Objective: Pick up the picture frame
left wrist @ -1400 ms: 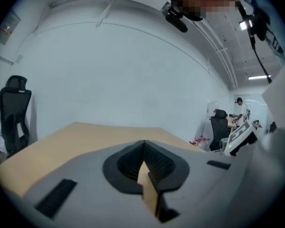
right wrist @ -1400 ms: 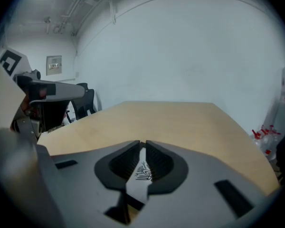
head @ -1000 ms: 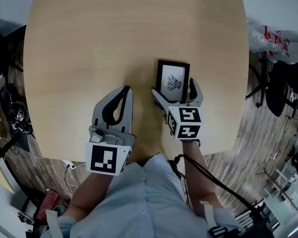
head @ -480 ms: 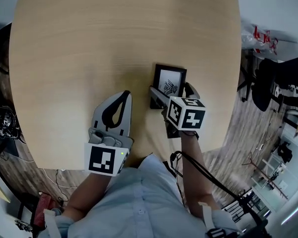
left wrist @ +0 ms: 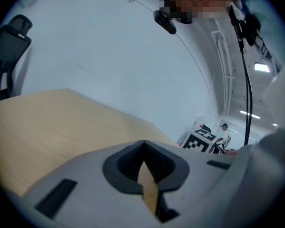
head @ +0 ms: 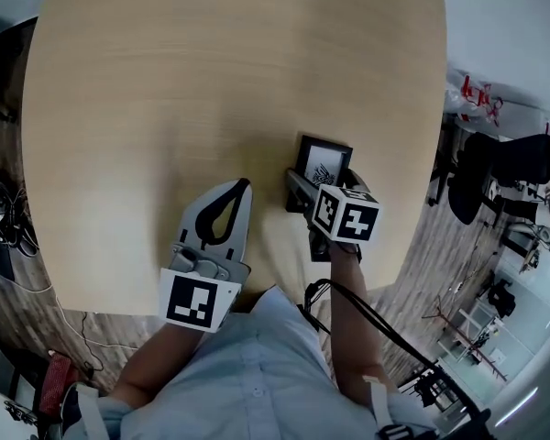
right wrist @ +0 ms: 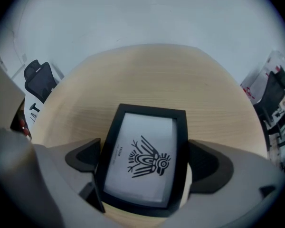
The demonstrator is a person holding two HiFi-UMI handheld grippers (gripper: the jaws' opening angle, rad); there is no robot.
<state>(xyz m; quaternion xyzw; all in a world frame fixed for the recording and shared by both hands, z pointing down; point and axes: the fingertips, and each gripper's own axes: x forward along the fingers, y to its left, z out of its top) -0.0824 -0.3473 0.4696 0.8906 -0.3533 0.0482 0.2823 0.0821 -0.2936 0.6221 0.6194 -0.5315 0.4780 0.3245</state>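
A small black picture frame (head: 323, 162) with a bird-like drawing lies on the round wooden table (head: 211, 81), near its right edge. My right gripper (head: 323, 178) is over the frame's near end with one jaw on each long side. In the right gripper view the frame (right wrist: 147, 137) fills the space between the dark pads (right wrist: 88, 156), which press against its edges, so the right gripper (right wrist: 145, 155) is shut on it. To the frame's left my left gripper (head: 242, 185) rests low over bare wood, jaws together and holding nothing; it (left wrist: 145, 170) shows only table beyond.
The table's right edge runs just past the frame. Beyond it on the floor stand a black office chair (head: 495, 168) and white bags (head: 481, 99). Cables (head: 0, 209) lie on the floor at the left. A person's blue shirt (head: 257, 374) fills the bottom.
The right jaws have closed in from either side of the frame onto its edges. The head view has shifted a little. The left gripper has barely moved.
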